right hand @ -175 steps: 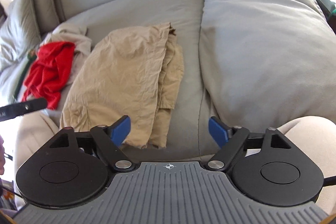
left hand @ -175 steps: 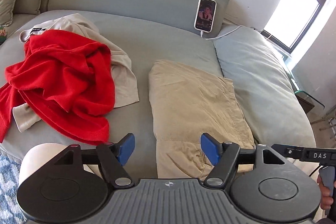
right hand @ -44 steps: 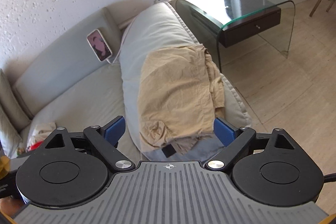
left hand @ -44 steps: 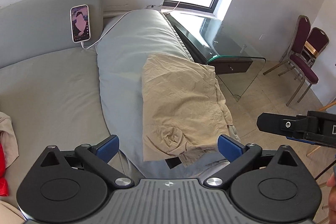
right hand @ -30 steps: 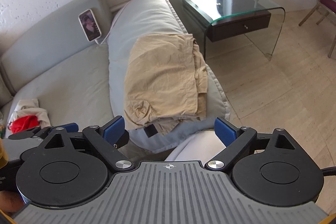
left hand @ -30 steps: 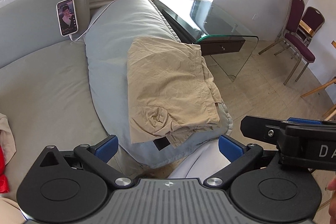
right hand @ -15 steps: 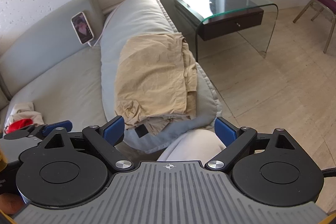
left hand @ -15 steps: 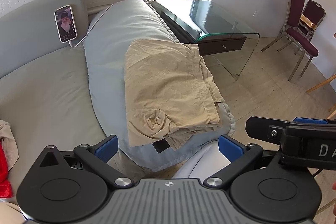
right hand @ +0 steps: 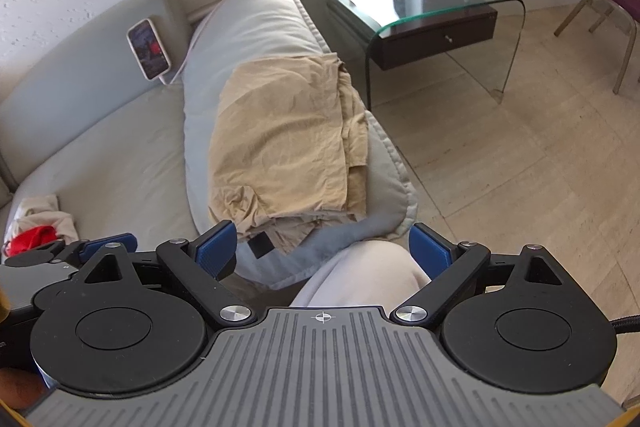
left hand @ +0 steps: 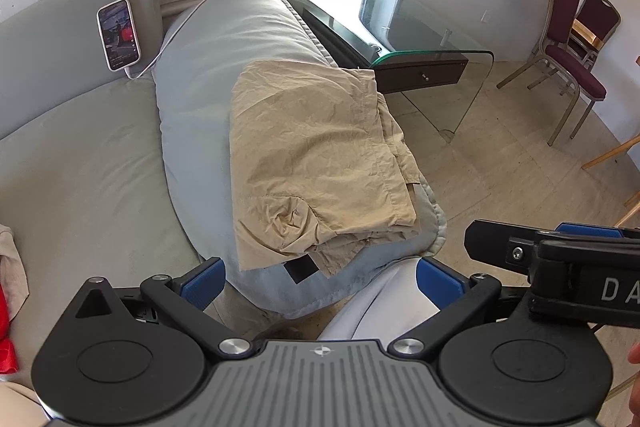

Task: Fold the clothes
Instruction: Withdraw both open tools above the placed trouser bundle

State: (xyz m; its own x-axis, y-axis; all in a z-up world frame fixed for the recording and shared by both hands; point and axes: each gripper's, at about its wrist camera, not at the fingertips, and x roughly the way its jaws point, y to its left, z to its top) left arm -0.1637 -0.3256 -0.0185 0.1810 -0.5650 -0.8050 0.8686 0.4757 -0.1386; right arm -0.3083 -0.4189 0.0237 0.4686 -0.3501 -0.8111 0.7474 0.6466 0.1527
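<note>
The tan garment lies folded in a neat rectangle on the grey cushion at the sofa's end, so that piece looks finished. Both the left gripper and the right gripper hover above it, fingers spread wide and empty. A red garment and a beige one lie crumpled at the sofa's far side, apparently unfolded.

Both wrist views look down from above, side by side, at the folded tan garment on the sofa arm.
</note>
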